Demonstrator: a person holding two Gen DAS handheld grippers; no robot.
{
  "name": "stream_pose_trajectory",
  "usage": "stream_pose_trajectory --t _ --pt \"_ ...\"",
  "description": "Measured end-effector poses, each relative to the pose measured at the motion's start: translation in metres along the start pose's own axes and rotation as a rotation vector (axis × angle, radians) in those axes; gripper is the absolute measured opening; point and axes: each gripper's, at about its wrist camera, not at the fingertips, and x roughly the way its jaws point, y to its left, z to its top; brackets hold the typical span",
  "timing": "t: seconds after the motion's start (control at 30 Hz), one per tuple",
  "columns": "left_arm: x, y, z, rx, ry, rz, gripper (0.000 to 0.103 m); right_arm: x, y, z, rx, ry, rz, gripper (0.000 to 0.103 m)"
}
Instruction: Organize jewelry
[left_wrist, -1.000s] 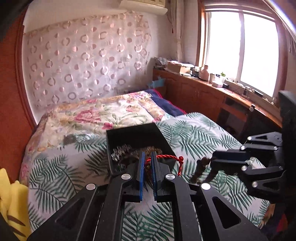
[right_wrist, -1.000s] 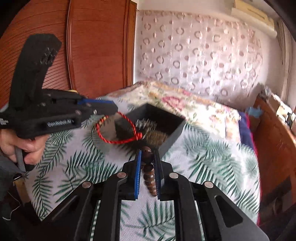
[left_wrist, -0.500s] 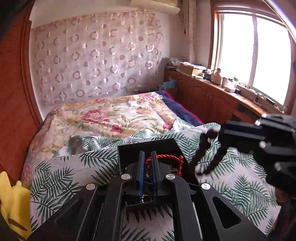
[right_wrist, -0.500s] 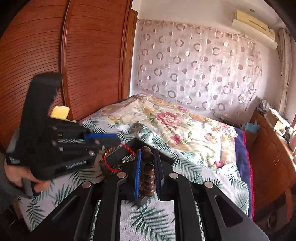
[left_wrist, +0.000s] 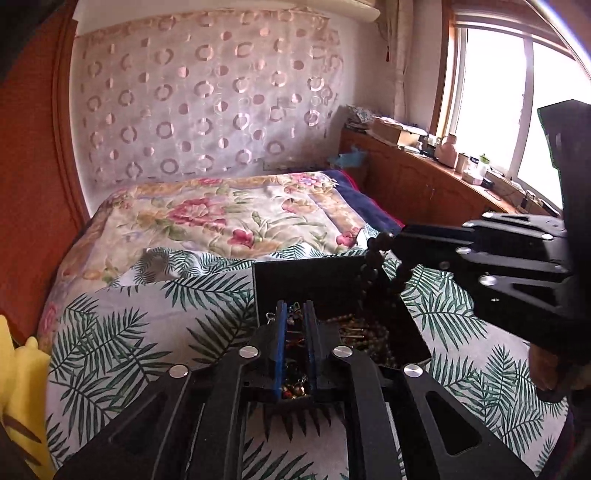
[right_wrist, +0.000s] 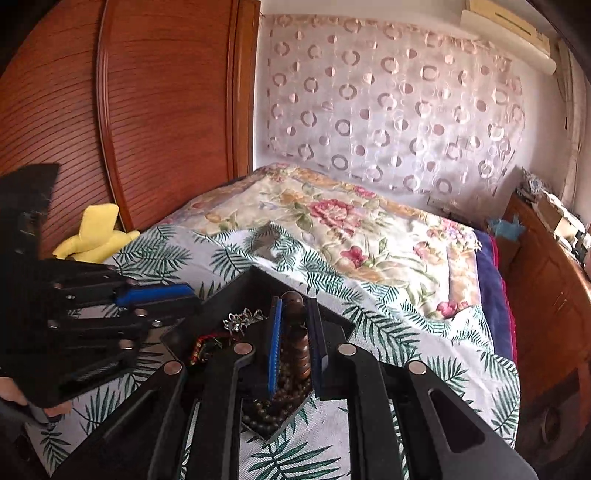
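Observation:
A black open box (left_wrist: 306, 275) (right_wrist: 255, 286) sits on the leaf-print bedspread and holds several pieces of jewelry. My left gripper (left_wrist: 294, 314) hovers over the box, jaws slightly apart, nothing between them. The red cord bracelet (right_wrist: 207, 341) lies in the box beside a silver piece (right_wrist: 242, 317). My right gripper (right_wrist: 295, 317) (left_wrist: 400, 236) is shut on a dark brown bead bracelet (right_wrist: 297, 332) (left_wrist: 380, 266), which hangs down into the box over other beads (right_wrist: 273, 402).
A yellow plush toy (right_wrist: 96, 234) lies at the bed's left edge by the wooden wardrobe (right_wrist: 110, 110). A floral quilt (left_wrist: 229, 218) covers the far bed. A wooden counter (left_wrist: 443, 177) with small items runs under the window at right.
The red cord bracelet has left my left gripper and now lies in the box. Both grippers moved in over the box; the bead bracelet now hangs into it.

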Motion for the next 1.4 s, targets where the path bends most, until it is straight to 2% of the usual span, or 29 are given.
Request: stream_pose_trajectory --t 0.03,0.13,0.17,0.23,0.33,0.43,0.7,0.77,0.93,1.17,1.4 --pt "-0.002 0.001 -0.001 -0.002 -0.004 0.005 0.028 0.001 0.000 -0.002 0.007 0.002 -0.002 0.016" --pt "-0.012 0.001 -0.005 0.003 -0.028 0.027 0.050 -0.001 -0.002 -0.006 0.037 -0.006 0.003 0.031" --pt "-0.015 0.001 -0.007 0.003 -0.031 0.031 0.053 -0.004 -0.002 -0.007 0.046 -0.013 0.002 0.035" --pt "-0.022 0.001 -0.010 -0.001 -0.038 0.038 0.071 -0.011 -0.003 -0.011 0.059 -0.025 0.009 0.042" --pt "-0.038 -0.004 -0.016 0.005 -0.069 0.064 0.087 -0.028 -0.002 -0.018 0.071 -0.053 0.006 0.050" --pt "-0.056 -0.009 -0.022 0.009 -0.095 0.080 0.096 -0.051 0.001 -0.029 0.102 -0.088 0.002 0.055" --pt "-0.103 -0.029 -0.040 0.008 -0.132 0.133 0.096 -0.116 0.012 -0.077 0.187 -0.180 -0.036 0.081" --pt "-0.112 -0.035 -0.045 0.002 -0.134 0.137 0.096 -0.129 0.016 -0.090 0.204 -0.195 -0.060 0.090" --pt "-0.131 -0.044 -0.058 -0.008 -0.143 0.146 0.096 -0.158 0.018 -0.119 0.244 -0.222 -0.106 0.100" --pt "-0.149 -0.047 -0.084 -0.032 -0.141 0.153 0.096 -0.174 0.024 -0.145 0.276 -0.230 -0.129 0.101" --pt "-0.156 -0.048 -0.091 -0.045 -0.143 0.171 0.096 -0.175 0.035 -0.148 0.263 -0.245 -0.174 0.101"
